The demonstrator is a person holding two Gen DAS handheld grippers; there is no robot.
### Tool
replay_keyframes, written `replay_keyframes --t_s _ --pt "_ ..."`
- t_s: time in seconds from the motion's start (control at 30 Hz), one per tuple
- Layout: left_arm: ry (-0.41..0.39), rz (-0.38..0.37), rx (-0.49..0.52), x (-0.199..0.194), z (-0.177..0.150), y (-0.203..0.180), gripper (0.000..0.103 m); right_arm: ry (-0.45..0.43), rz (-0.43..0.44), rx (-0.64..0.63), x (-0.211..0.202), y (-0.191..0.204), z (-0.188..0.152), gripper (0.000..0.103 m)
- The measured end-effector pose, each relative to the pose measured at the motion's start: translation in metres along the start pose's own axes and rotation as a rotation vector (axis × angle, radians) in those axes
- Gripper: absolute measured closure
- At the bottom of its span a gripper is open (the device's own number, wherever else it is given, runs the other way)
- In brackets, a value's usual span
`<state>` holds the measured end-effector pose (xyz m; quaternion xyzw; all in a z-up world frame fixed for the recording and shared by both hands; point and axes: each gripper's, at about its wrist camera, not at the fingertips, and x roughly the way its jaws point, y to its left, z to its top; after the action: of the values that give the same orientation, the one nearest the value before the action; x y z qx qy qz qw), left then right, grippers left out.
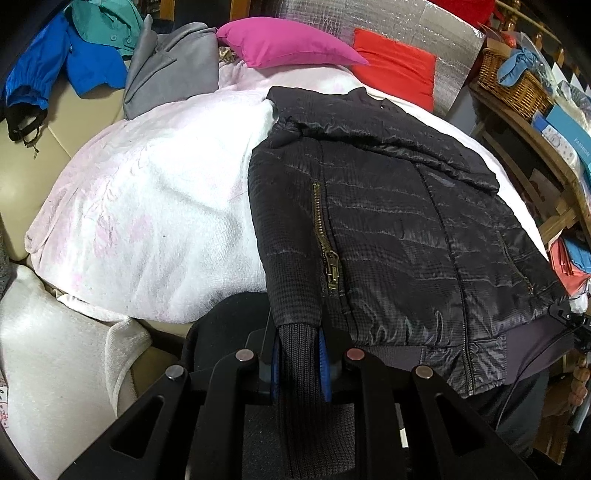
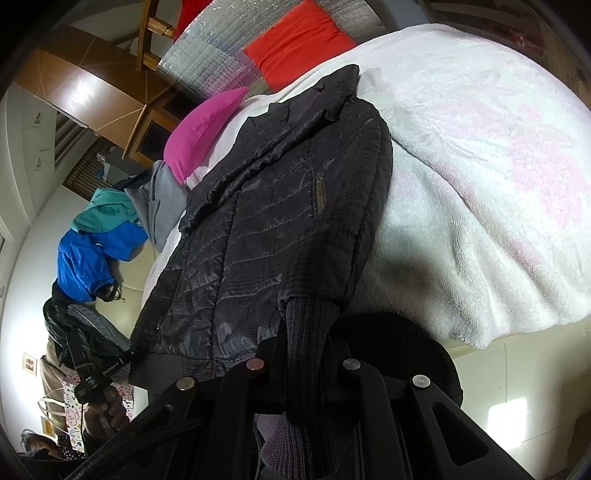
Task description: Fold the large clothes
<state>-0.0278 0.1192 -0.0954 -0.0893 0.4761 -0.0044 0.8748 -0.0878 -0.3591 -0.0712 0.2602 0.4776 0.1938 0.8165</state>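
1. A white-pink blanket (image 1: 155,206) covers the bed.
2. At 12 o'clock, a pink pillow (image 1: 288,42) and red cushion (image 1: 397,72) lean on silver foil panel (image 1: 443,29).
3. At 2 o'clock, a wicker basket (image 1: 513,83) sits on wooden shelving (image 1: 546,162).

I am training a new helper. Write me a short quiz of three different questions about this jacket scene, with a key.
1. True or false: the left gripper is shut on a knitted cuff of the black jacket.
2. Which colour is the pillow beside the red cushion? A) green B) pink C) yellow
3. Fill in: the jacket lies on a white ____.

Key: 1 true; 2 B; 3 blanket. The right gripper pinches the other cuff.
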Motion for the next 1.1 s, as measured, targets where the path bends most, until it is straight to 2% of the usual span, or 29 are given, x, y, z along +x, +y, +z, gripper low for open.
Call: replay_keyframes --t_s 1.1 --pt "0.006 0.048 0.036 0.0004 0.0024 -0.0066 0.085 -0.006 0.002 0.01 0.0001 -0.0049 -0.0021 0.091"
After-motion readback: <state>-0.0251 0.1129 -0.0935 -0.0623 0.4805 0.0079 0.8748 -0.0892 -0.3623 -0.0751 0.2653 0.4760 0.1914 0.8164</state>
